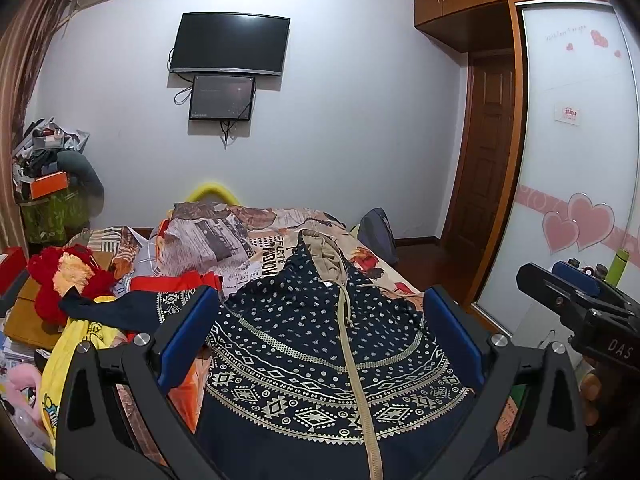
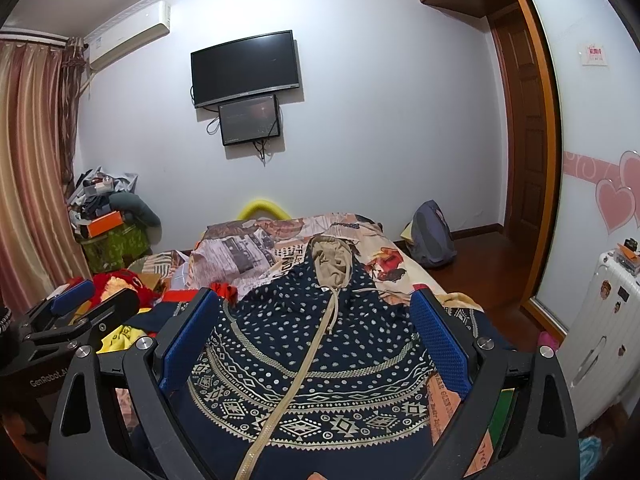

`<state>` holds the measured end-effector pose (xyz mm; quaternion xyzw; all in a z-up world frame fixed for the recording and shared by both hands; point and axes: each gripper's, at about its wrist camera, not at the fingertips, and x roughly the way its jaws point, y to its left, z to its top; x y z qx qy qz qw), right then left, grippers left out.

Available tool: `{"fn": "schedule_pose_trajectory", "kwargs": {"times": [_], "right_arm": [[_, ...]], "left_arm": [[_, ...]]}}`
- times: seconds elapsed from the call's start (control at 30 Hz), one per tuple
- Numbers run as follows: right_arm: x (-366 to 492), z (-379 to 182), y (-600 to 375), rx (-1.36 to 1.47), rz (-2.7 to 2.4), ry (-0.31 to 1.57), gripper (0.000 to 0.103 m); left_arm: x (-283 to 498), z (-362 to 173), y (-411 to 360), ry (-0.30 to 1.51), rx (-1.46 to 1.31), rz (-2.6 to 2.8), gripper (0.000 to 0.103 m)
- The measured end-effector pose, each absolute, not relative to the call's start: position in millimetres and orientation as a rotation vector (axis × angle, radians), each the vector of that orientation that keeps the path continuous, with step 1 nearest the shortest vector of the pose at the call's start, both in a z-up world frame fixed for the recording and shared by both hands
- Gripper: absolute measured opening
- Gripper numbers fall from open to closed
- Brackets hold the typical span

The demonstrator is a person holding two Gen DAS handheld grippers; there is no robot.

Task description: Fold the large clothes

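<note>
Left gripper (image 1: pixel 320 328): fingers spread wide, holding nothing. Right gripper (image 2: pixel 316 332): fingers likewise apart and bare. The navy patterned hoodie (image 1: pixel 320 360) lies spread on the bed (image 1: pixel 392 268), directly ahead of and between both pairs of fingers, beige hood at the far end. Its near hem is cut off by the lower frame edge; both sleeves are partly hidden behind the blue pads (image 2: pixel 188 340). Left of the fingers, a heap of red and yellow clothes (image 1: pixel 72 280), individual items indistinguishable.

"DAS" on right tongs (image 1: pixel 560 280); "GenRobot.AI" on left tongs (image 2: pixel 96 300).
</note>
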<state>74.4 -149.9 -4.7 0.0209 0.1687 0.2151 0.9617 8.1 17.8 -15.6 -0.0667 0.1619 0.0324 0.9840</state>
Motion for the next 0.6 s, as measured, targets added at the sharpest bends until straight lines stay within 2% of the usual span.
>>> {"fn": "schedule_pose_trajectory", "kwargs": {"times": [0.6], "right_arm": [[76.6, -6.4, -146.9, 0.040, 0.438, 0.348, 0.095]], "left_arm": [[13.6, -21.5, 17.9, 0.330, -0.133, 0.074, 0.103]]}}
